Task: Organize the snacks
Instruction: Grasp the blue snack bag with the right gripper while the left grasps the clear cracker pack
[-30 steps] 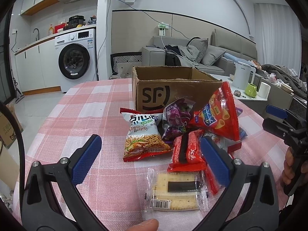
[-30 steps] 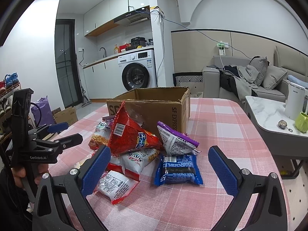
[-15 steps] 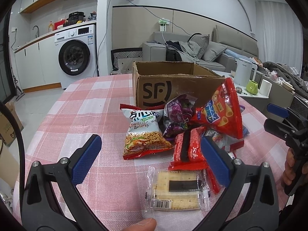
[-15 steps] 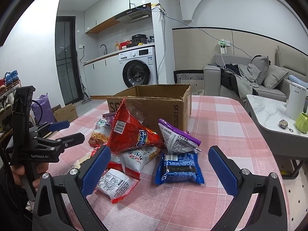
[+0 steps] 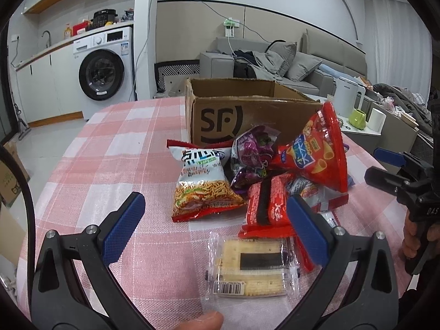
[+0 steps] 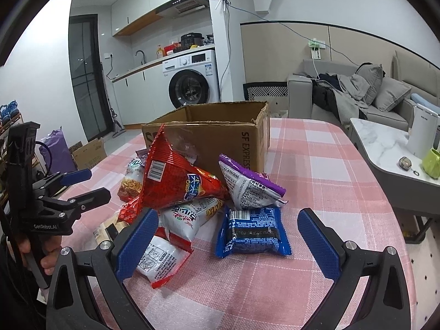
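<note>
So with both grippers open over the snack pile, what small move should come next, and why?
Probably lower the right gripper onto the blue packet and close. Its fingers already straddle that packet, which lies flat at the edge of the pile with nothing on top except the purple bag's corner near it. The open cardboard box sits just behind, and the left gripper holds nothing.

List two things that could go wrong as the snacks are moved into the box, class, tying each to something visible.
1. The red cone-shaped bag leans on top of the heap; pulling a packet from beneath it could topple it.
2. The clear cracker pack holds brittle crackers; the left gripper, jaws open around it, might crush them if squeezed hard.
</note>
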### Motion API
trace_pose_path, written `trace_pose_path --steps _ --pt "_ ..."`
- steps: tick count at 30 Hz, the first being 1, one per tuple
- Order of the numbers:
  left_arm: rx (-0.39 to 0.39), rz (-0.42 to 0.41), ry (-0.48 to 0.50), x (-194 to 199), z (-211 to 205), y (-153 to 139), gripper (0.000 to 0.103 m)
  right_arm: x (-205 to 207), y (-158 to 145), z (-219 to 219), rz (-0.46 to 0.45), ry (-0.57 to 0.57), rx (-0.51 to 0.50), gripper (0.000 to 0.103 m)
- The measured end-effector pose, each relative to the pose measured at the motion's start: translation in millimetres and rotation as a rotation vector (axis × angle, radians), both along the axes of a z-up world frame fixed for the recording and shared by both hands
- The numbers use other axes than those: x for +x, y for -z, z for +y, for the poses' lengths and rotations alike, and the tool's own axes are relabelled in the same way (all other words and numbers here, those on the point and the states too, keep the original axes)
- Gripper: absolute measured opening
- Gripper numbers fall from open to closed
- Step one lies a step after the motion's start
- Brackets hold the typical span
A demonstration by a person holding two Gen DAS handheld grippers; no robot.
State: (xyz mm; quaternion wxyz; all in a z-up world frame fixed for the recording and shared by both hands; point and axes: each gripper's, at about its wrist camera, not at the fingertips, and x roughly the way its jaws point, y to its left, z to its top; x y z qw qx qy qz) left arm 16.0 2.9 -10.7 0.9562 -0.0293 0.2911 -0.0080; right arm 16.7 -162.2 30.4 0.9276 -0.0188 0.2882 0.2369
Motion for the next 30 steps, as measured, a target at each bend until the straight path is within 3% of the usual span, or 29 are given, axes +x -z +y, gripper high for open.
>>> trace_pose_path --steps 11,20,30 --pt "-0.019 0.132 0.078 9.4 -2.5 9.7 0.102 14.7 10.1 13.9 0.100 -0.036 -0.053 0.103" --pt "-0.004 0.239 0.149 11.1 -13.7 33.6 0.099 34.9 27.7 10.1 0.167 0.039 -0.133 0.103" --pt "-0.024 0.291 0.202 12.3 -23.8 43.3 0.099 52.9 29.5 -9.9 0.218 0.070 -0.126 0.102"
